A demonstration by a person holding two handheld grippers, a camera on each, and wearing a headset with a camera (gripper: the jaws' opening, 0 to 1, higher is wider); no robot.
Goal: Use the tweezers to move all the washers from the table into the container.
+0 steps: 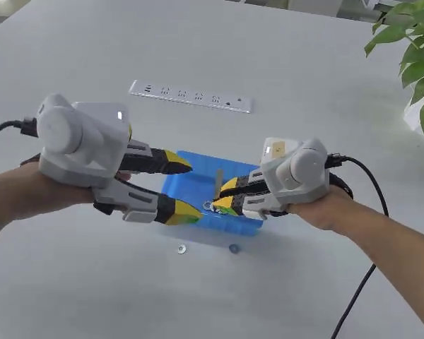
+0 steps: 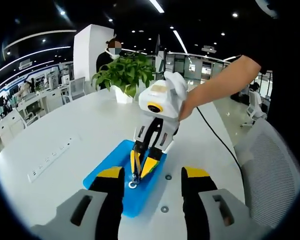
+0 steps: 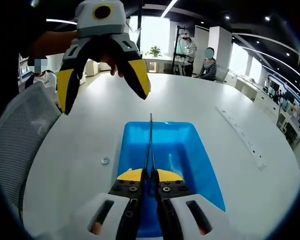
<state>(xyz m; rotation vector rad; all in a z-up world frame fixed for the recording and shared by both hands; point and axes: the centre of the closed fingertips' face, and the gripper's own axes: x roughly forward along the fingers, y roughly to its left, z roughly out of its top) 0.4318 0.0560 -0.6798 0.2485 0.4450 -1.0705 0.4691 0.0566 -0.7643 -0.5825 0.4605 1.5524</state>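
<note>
In blue container (image 1: 189, 185), washer (image 2: 133, 185) at tweezers (image 3: 150, 142) tip

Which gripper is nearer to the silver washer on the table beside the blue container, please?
Left. The left gripper hangs close by the washer; the right gripper, shut on the tweezers, is farther, over the container.

Tweezers over the tray, framed by the left gripper's (image 2: 152, 175) spread black, yellow-tipped jaws.
The white right gripper (image 2: 140, 172), jaws closed, pinches thin metal tweezers (image 2: 135, 178) whose tips meet a small metal washer (image 2: 133, 185) above the shallow blue plastic tray (image 2: 115, 157). Two loose washers (image 2: 168, 177) lie on the white table (image 2: 80, 125) beside the tray.
</note>
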